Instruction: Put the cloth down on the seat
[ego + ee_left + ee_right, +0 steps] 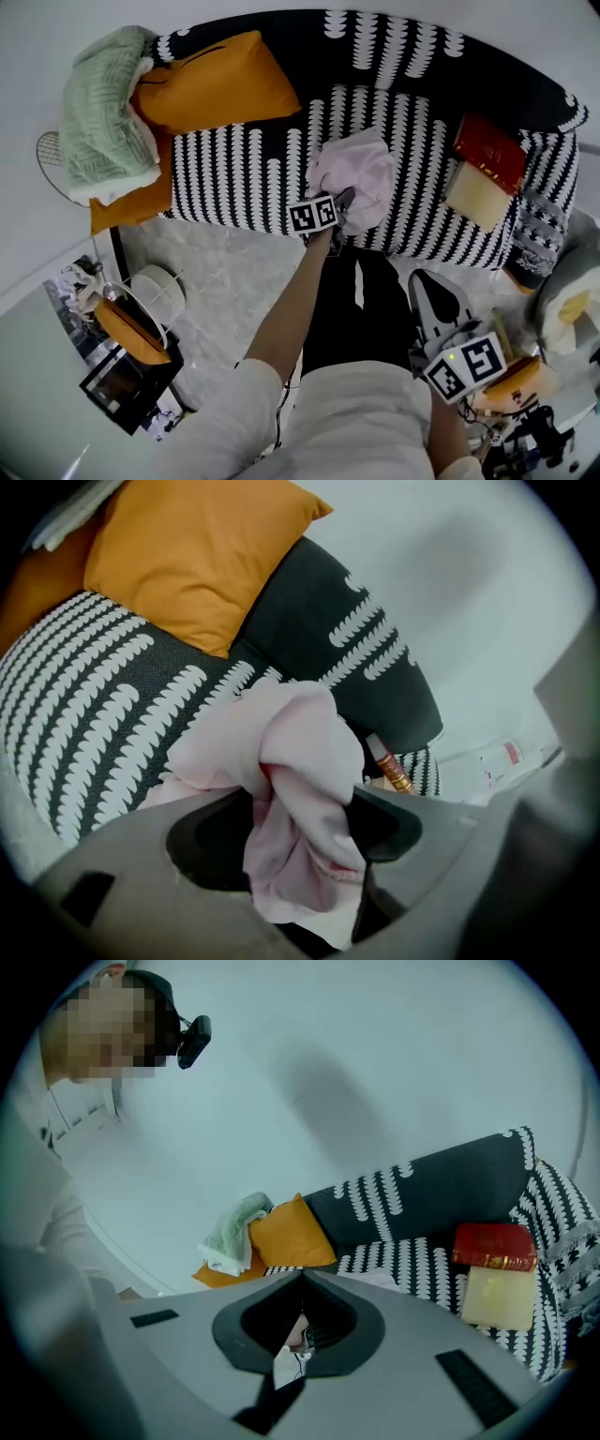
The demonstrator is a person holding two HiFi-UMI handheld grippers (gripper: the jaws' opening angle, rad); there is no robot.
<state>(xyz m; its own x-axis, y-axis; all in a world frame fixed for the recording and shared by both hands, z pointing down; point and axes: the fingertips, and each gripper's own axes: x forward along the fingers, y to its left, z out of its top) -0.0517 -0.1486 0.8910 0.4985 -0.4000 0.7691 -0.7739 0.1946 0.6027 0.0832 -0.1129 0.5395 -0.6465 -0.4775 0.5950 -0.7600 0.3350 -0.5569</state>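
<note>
Pink cloth lying bunched on the patterned sofa seat. Its near fold lies between the fingers of the left gripper, which stand spread and loose about it. The left arm is stretched straight forward over the seat's front edge. The right gripper, fingers closed on nothing, is held back at the waist, well apart. The release probably calls for a straight pull back

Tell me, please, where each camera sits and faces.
Head view: on the head, facing down at the sofa; shows arm, legs, left gripper, right gripper.
Left gripper view: on that gripper, facing the pink cloth between its jaws.
Right gripper view: held low, facing the sofa; shows shut jaws, shirt.
All share the orange cushion.
</note>
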